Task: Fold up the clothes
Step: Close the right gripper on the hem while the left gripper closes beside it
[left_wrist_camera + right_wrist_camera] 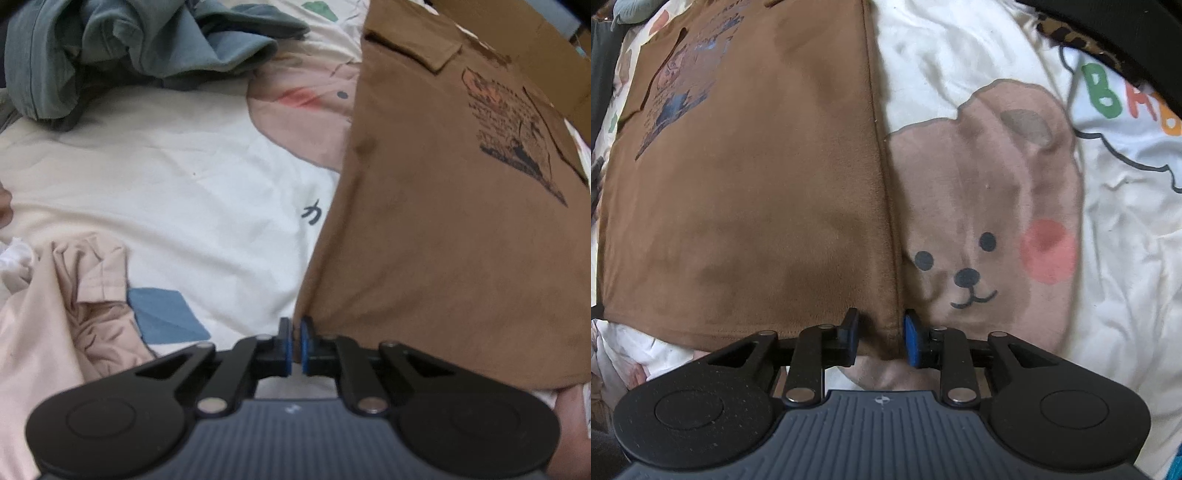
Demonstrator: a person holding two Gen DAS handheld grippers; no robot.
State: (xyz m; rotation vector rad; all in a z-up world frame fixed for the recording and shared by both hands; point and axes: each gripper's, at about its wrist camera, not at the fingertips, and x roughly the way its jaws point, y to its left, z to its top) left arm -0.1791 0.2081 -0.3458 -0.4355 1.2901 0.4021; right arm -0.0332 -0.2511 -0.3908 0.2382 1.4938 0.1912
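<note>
The left hand-held gripper (296, 345) is closed beside the brown printed T-shirt's (443, 221) corner; the right hand-held gripper (880, 341) stands parted astride its hem.

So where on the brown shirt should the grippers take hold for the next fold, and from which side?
Likely the near hem corners, from above at the near edge. The brown shirt lies flat with straight side edges. The right gripper stands open over its near right corner; the left gripper is shut at the near left corner, whether on cloth is unclear. Gripping both corners should lift the hem evenly toward the collar.
</note>
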